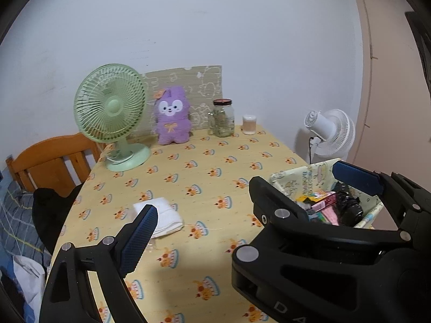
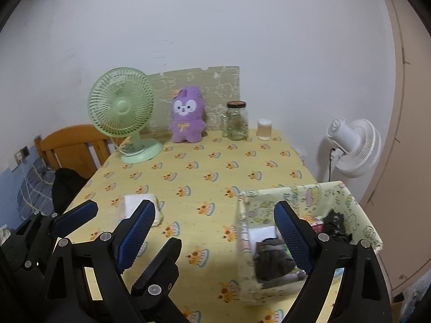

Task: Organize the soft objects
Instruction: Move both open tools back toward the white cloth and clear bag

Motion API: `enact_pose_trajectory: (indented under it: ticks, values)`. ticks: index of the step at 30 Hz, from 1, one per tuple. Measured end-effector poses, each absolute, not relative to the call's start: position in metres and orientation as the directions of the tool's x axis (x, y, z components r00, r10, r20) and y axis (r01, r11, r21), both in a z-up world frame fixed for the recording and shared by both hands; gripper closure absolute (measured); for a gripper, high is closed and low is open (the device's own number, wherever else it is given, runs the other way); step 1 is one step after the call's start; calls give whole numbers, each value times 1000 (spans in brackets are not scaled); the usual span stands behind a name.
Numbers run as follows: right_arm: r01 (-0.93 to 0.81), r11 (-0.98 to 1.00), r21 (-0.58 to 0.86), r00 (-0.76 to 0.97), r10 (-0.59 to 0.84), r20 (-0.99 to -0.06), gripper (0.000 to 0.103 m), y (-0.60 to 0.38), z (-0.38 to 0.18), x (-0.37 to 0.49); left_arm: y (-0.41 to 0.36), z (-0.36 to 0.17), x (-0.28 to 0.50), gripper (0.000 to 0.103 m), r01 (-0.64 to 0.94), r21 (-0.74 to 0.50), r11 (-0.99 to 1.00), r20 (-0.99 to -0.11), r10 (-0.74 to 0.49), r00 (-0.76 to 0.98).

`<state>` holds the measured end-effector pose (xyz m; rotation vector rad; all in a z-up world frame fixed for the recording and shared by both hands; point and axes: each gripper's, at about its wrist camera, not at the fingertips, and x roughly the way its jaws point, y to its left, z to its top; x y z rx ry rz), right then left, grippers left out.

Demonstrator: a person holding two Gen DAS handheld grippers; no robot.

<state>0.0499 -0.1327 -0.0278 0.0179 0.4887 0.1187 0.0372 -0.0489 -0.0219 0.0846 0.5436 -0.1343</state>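
I have both grippers hovering over the near edge of the surface, jaws spread wide and empty: left gripper, right gripper. The folded white towel lies near the left edge. The purple plush sits upright at the far edge. The fabric box stands at the near right corner.

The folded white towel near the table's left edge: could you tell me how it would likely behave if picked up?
The white towel looks soft and loosely folded, so it would probably droop and partly unfold. It seems light. Lying flat on the tablecloth, it may slide when pushed.
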Motion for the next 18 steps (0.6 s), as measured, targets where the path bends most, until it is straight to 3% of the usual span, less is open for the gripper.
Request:
enact_pose_trajectory:
  ticks: [18]
  values:
    - [-210,976,48,865,209,-456,11,-66,-34,53,14,-28,31,10,45,46,998,-501,-16,865]
